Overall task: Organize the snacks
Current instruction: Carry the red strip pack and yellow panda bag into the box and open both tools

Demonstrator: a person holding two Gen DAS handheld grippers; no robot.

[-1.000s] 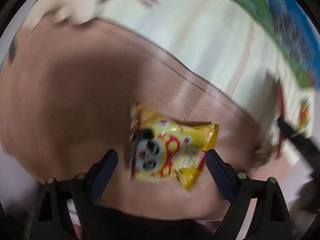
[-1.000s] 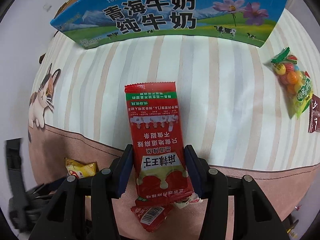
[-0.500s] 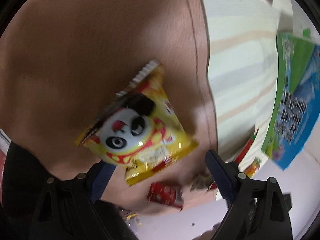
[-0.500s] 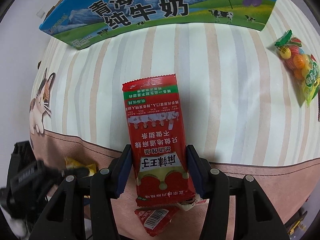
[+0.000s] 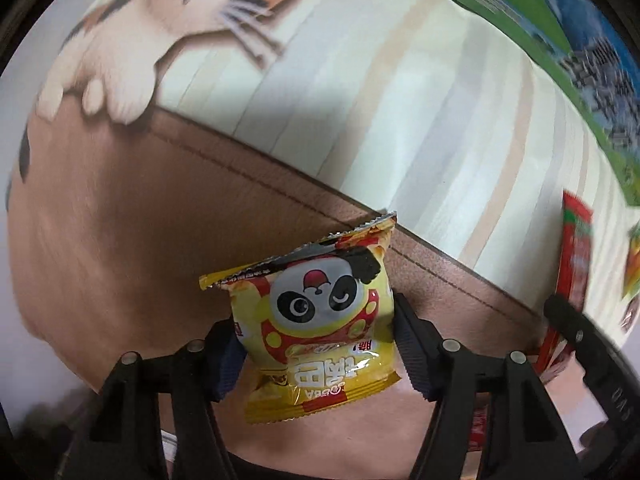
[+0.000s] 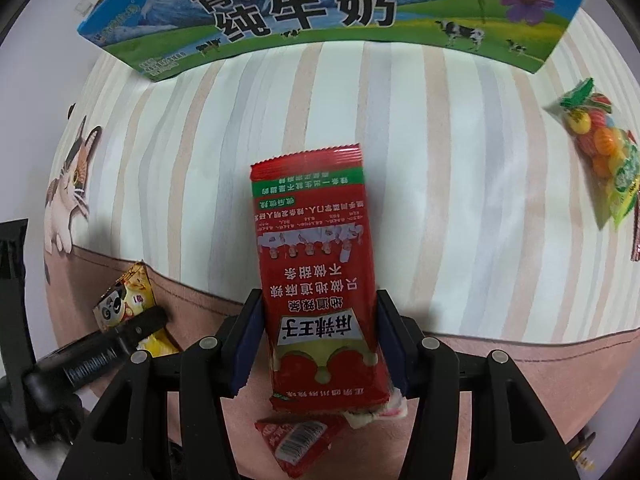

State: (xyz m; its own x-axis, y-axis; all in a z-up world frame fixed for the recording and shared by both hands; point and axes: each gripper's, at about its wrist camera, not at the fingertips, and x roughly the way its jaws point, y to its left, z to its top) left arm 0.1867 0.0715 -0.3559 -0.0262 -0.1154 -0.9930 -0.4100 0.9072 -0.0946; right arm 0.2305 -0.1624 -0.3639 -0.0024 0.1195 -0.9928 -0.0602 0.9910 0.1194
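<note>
My left gripper (image 5: 320, 344) is shut on a yellow panda snack bag (image 5: 320, 316) and holds it upright over the brown band of the tablecloth. The same bag (image 6: 120, 304) and the left gripper (image 6: 132, 328) show at the lower left of the right wrist view. My right gripper (image 6: 320, 340) is shut on a long red snack packet (image 6: 316, 272) that points toward the milk box (image 6: 320, 16). The red packet also shows at the right edge of the left wrist view (image 5: 572, 264).
A blue-green milk carton box stands at the table's far edge, also in the left wrist view (image 5: 560, 32). A bag of coloured candies (image 6: 604, 148) lies at the right. Small red and white packets (image 6: 296, 436) lie under the right gripper. A cat print (image 6: 68, 192) marks the cloth's left side.
My left gripper has closed on the panda bag, which lay loose between open jaws before, and turned it upright. The right gripper still holds the red packet and has shifted a little forward.
</note>
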